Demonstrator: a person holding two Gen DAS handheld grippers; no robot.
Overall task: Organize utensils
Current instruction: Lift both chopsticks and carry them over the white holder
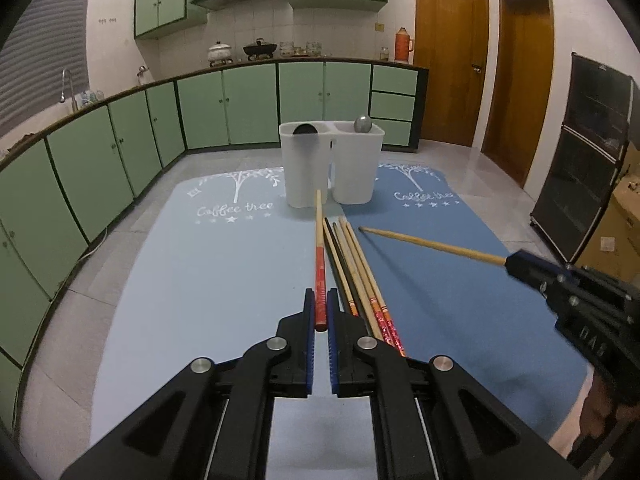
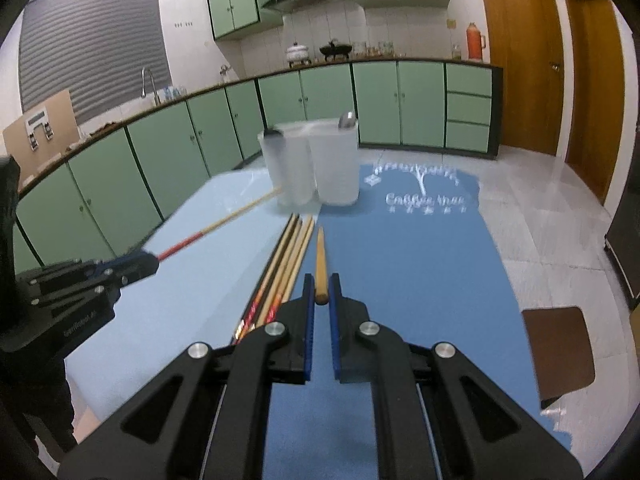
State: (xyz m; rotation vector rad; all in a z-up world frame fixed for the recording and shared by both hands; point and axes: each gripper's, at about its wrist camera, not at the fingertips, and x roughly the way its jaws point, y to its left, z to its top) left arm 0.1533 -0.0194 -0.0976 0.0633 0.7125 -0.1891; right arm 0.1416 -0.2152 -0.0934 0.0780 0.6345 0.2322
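My left gripper (image 1: pixel 320 304) is shut on a red-handled chopstick (image 1: pixel 319 248) whose tip points at the white two-part utensil holder (image 1: pixel 332 164). My right gripper (image 2: pixel 321 288) is shut on a plain wooden chopstick (image 2: pixel 320 260); it also shows in the left wrist view (image 1: pixel 432 245), lifted over the dark blue mat. Several more chopsticks (image 1: pixel 356 272) lie side by side on the mats between the two grippers. The holder has a black utensil head (image 1: pixel 305 129) in its left bin and a metal spoon (image 1: pixel 363 124) in its right bin.
A light blue mat (image 1: pixel 208 264) and a dark blue mat (image 1: pixel 460 288) cover the table. Green kitchen cabinets (image 1: pixel 224 108) run behind and to the left. A brown chair seat (image 2: pixel 560 344) stands to the right of the table. A black cabinet (image 1: pixel 588 160) stands at far right.
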